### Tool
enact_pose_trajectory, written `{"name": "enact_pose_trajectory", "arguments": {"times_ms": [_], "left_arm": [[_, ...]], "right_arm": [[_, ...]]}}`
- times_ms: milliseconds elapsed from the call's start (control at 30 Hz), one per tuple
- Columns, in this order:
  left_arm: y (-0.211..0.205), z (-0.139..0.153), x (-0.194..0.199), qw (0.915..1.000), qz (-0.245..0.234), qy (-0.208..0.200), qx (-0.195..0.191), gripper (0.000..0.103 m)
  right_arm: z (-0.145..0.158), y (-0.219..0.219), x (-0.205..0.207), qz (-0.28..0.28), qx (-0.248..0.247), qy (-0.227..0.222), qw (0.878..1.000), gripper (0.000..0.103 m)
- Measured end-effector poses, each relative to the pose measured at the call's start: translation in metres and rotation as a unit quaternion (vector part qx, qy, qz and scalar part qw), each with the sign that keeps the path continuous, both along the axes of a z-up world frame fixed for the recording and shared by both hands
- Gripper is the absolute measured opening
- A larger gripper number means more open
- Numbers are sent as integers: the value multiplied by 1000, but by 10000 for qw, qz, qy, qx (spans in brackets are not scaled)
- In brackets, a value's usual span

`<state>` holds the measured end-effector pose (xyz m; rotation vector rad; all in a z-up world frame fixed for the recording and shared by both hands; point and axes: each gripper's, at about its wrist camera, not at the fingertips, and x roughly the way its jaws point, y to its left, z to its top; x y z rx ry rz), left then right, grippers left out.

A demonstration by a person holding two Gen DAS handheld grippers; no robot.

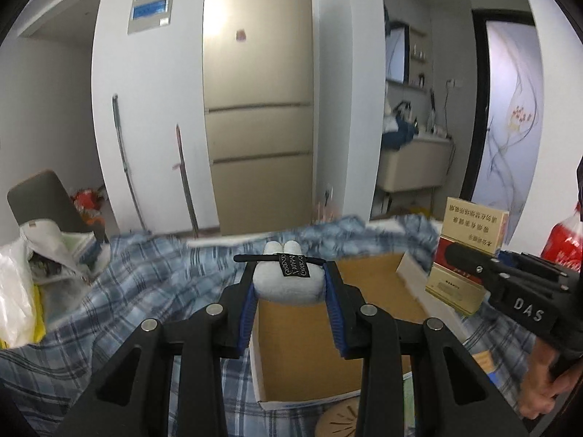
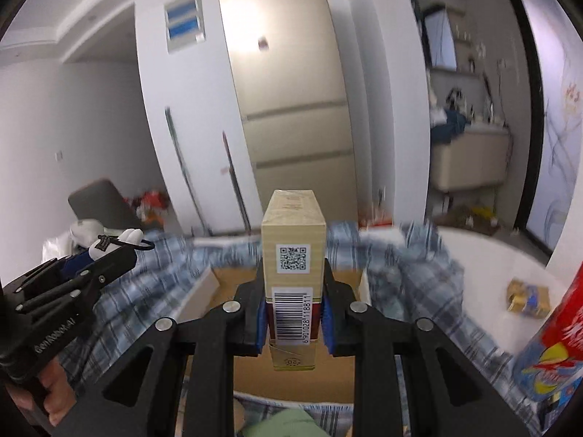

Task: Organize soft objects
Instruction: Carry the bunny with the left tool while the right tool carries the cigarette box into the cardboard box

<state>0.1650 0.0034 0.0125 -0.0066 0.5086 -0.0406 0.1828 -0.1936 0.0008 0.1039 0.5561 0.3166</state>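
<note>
Grey-and-white plush toy (image 1: 286, 282) with two rounded white ears and a black cloth tag sits at the centre of the left wrist view, pinched between the blue-padded black fingers (image 1: 333, 291) of the left gripper (image 1: 288, 284); the pads press into its soft sides, its ears and a thin black loop stick out past the fingertips, and its body bulges between them. It hangs above the open brown cardboard box (image 1: 364, 284), which rests on a blue-and-white checked cloth (image 1: 145, 284) spread across the lower half of the frame. In the right wrist view the same toy (image 2: 109, 242) shows small at the middle left, poking out of the left gripper's (image 2: 109, 251) tip, with a hand (image 2: 54, 393) on the handle below. The right gripper (image 2: 293, 313) is clenched on a tall gold-and-red cigarette pack (image 2: 293, 255) bearing a QR code and a barcode; its blue pads grip the lower part of the pack's narrow sides and the pack stands upright, reaching well beyond the fingertips, over the same box (image 2: 291, 382). From the left wrist view that pack (image 1: 470, 247) appears at the right edge in the right gripper (image 1: 459, 255). A beige refrigerator (image 1: 258, 102) stands against the back wall, and a red plastic bag (image 1: 561, 244) lies at far right.
</note>
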Motion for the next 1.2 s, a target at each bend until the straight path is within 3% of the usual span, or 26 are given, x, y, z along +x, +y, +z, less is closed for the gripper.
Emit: {"name": "enact_pose_trajectory", "arguments": {"times_ms": [267,633,1100,1200], "left_arm": [[5,-38,17,9985,58,549,-71,37],[0,-45,18,9981,-38,614,28,37],[-6,-63,26,9949,-53,993,159,37],[-6,-63,27,9948,-57,1004,158,42]], "right_arm": [[-30,7,11,218,-179,369,9989,23],[-58,18,29,487,-183,981,9938,23],[-74,28,31,594,-423,1173,9904,23],[-74,26,32,571,-398,1177,9906,23]]}}
